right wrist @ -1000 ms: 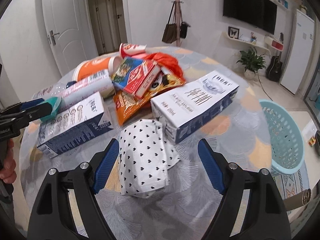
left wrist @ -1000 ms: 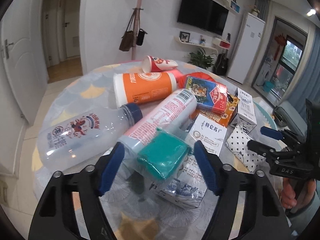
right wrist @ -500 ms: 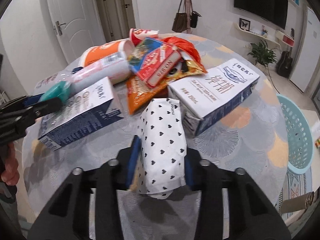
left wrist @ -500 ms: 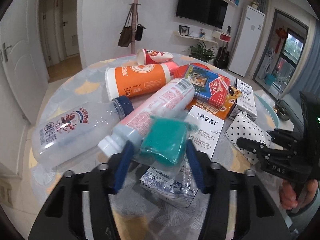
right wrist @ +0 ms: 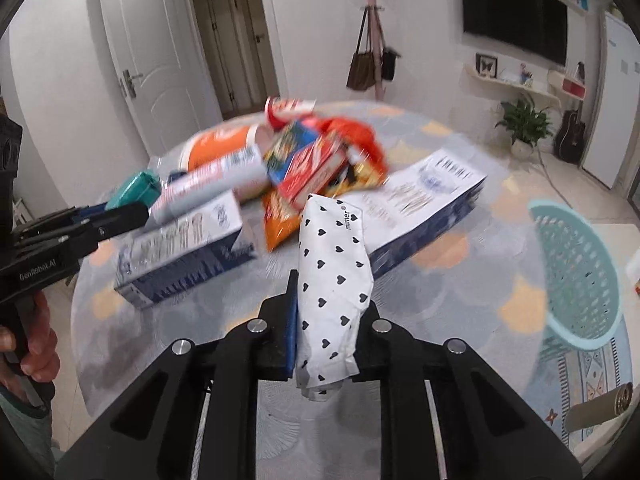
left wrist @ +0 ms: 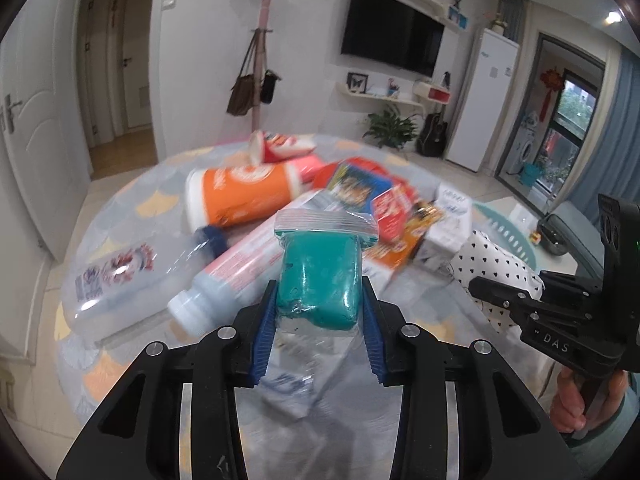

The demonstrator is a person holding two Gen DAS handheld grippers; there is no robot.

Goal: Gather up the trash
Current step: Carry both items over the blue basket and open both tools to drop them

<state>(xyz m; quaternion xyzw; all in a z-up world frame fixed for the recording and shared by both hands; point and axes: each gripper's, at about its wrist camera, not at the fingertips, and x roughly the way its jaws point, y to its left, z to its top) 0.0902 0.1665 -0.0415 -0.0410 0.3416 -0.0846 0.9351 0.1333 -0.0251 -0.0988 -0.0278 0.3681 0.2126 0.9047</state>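
While left tongs (left wrist: 319, 309) clamp the bagged teal block (left wrist: 318, 280), right tongs (right wrist: 328, 320) pinch the heart-print packet (right wrist: 334, 276) — both lifted

both jaws just closed: left gripper (left wrist: 319, 312) on teal bag (left wrist: 318, 280), right gripper (right wrist: 326, 322) on heart-print pack (right wrist: 334, 280), both lifted off table (right wrist: 432, 308)

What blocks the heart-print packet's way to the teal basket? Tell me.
Nothing visible. The right gripper, which has just closed, is shut on the heart-print packet. The teal basket sits on the floor past the table's right edge; only bare tabletop lies between.
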